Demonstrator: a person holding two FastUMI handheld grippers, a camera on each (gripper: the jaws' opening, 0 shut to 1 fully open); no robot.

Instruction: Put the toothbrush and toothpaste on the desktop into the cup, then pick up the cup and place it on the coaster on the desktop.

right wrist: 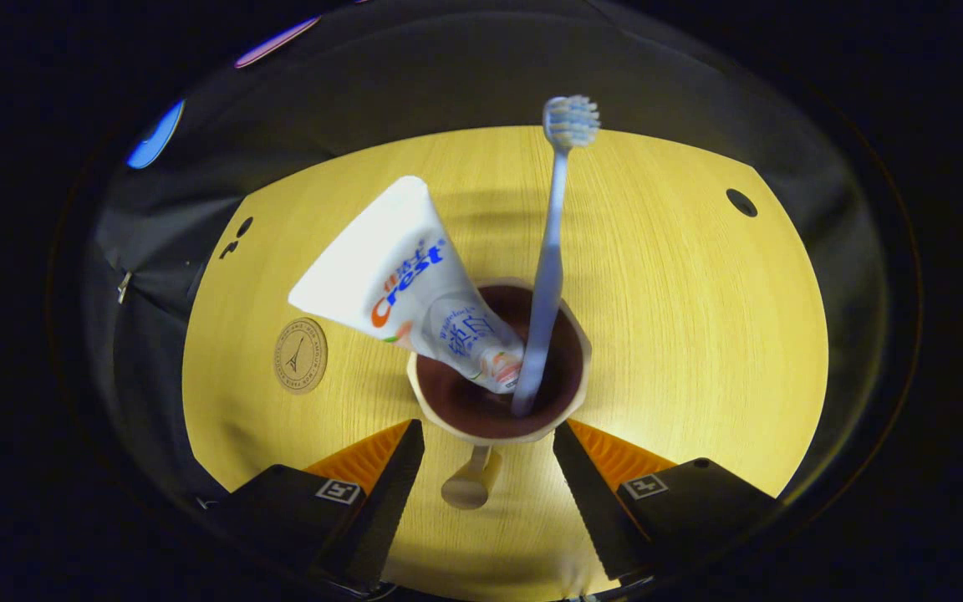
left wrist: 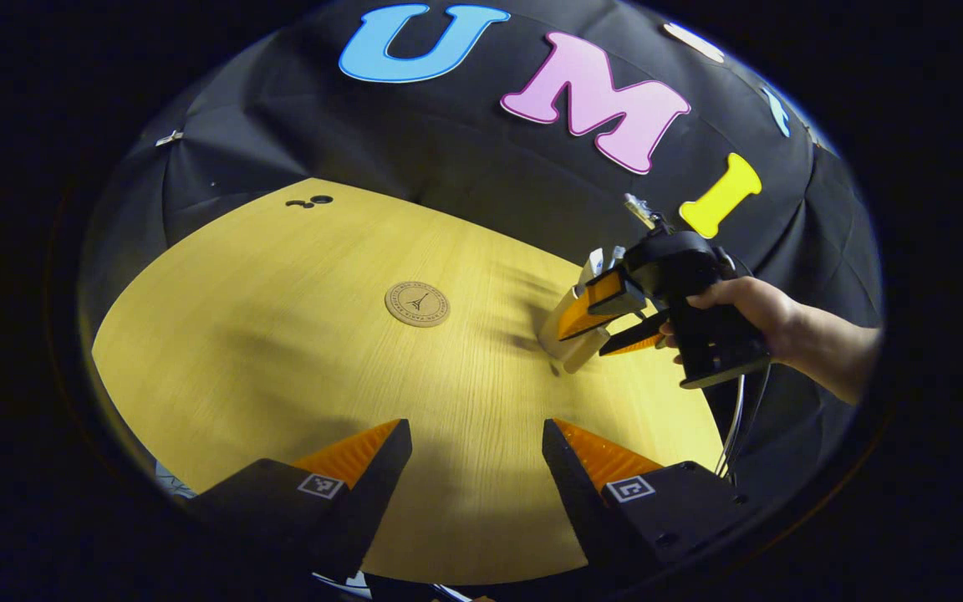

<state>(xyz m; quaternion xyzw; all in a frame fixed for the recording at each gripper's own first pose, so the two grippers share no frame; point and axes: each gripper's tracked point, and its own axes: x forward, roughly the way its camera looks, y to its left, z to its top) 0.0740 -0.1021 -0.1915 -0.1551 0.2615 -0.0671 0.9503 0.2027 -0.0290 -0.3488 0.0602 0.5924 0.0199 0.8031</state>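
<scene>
Left gripper view: left tongs [left wrist: 473, 443] spread wide at the bottom of the frame, gripping nothing, over bare yellow wooden tabletop [left wrist: 281, 359]. Round coaster [left wrist: 417, 303] flat just above centre, nothing on it. At centre right, right tongs [left wrist: 615, 322] held by a hand [left wrist: 741, 309], one finger on each side of the pale cup [left wrist: 563, 339]; cup looks tilted and possibly off the wood, though blur there leaves that unsure. White tips poking above the cup rim behind the near finger.

Right gripper view: cup [right wrist: 498, 393] at lower centre, dark inside, pale rim, handle pointing down the frame between the two fingers. Toothpaste [right wrist: 402, 288] standing in it, flat crimped end leaning to the upper left. Toothbrush [right wrist: 550, 259] in it too, nearly upright, bristle head at top centre. Tongs [right wrist: 488, 456] set apart, flanking the cup's near side; firm contact of both pads cannot be told from here. Coaster [right wrist: 300, 355] at middle left, well apart from the cup.
</scene>
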